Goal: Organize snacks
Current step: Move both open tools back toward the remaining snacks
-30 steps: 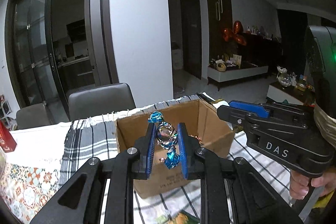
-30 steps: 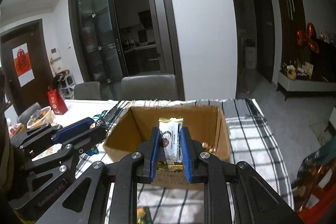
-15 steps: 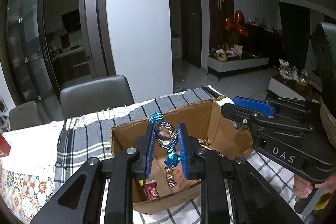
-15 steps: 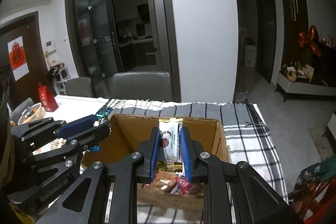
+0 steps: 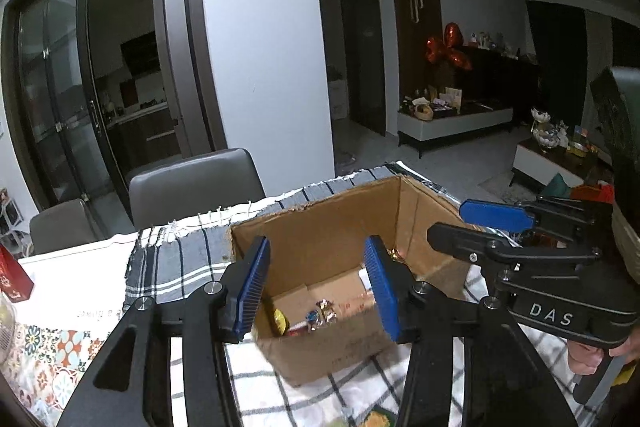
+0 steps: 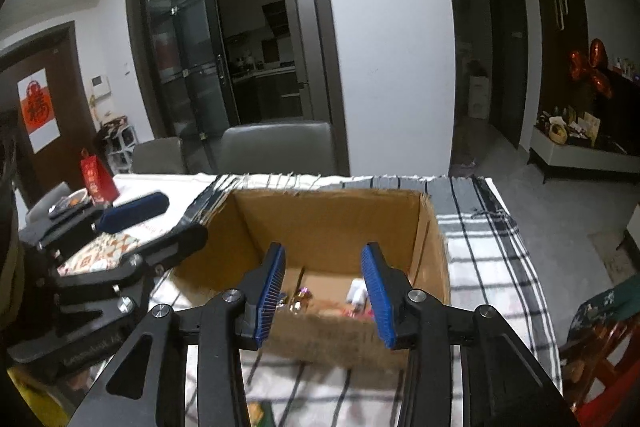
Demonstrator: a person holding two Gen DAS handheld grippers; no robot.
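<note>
Both grippers hang side by side above the open cardboard box (image 5: 332, 227), each tilted a little downward so its fingers aim into the box's mouth. The left gripper (image 5: 318, 285) has its blue-padded fingers (image 5: 252, 287) spread wide with nothing between them, and the right gripper (image 6: 324, 291) is spread just as wide and equally bare. In the left wrist view the right gripper (image 5: 496, 227) reaches in from the right over the box's right wall, with a hand (image 5: 600, 359) wrapped around its handle low at the frame edge; its black body carries the white letters "DAS". In the right wrist view the left gripper (image 6: 132, 223) juts in from the left beside the box's left wall, and pale lettering runs along its side, too smeared to read. The snacks (image 5: 316, 317) lie loose on the box floor: a few foil-wrapped candies, a red wrapper, and what looks like a white packet (image 6: 357, 294) toward the right side, though motion blur softens it. The box stands on a black-and-white checked tablecloth (image 6: 480, 247). Further left on the table stands a red gift bag (image 6: 96, 179) with gold markings, and a red paper sign (image 6: 38, 107) bearing a Chinese character hangs on a dark door.
</note>
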